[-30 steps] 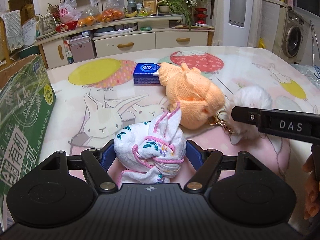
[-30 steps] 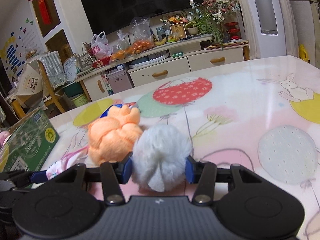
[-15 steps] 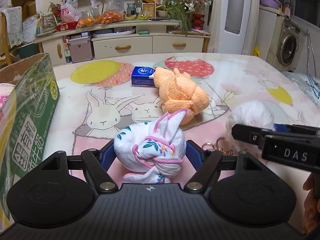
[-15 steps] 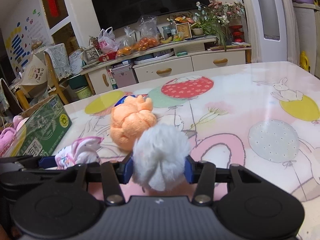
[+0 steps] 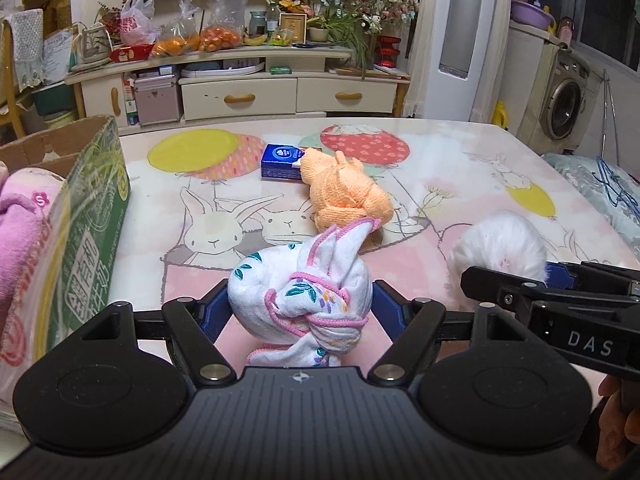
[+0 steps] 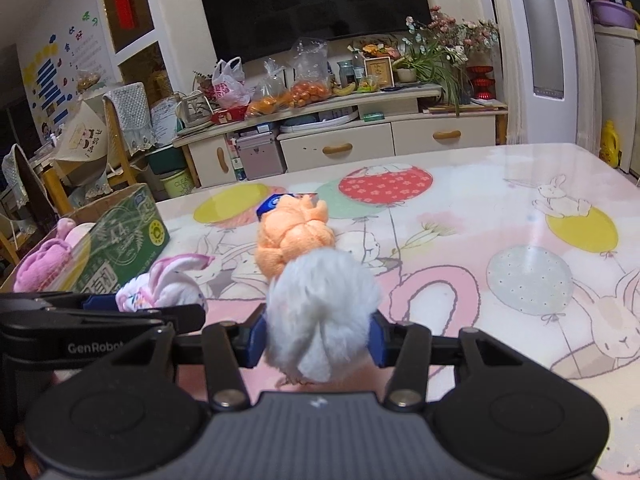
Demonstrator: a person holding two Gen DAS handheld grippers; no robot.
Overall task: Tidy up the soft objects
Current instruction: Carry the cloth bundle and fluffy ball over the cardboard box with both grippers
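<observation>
Table (image 5: 440,148) carries a pastel rabbit-and-balloon cover; a cluttered sideboard (image 5: 240,92) and a washing machine (image 5: 564,104) stand behind. Left gripper (image 5: 300,312) is clamped on a knotted white floral cloth (image 5: 300,296). Right gripper (image 6: 318,338) is clamped on a white fluffy pompom (image 6: 320,312). An orange knitted bundle (image 5: 344,196) lies mid-table; a green cardboard box (image 5: 88,240) stands at the left edge.

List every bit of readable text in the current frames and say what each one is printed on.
"DAS": on the right gripper, side plate seen from the left wrist view.
"GenRobot", cut off at the end: on the left gripper, seen from the right wrist view.
"44": on the green cardboard box.
"S": on the pink cloth in the box.
Box's Chinese characters, blue tissue pack, wall posters: too blurred to read.
</observation>
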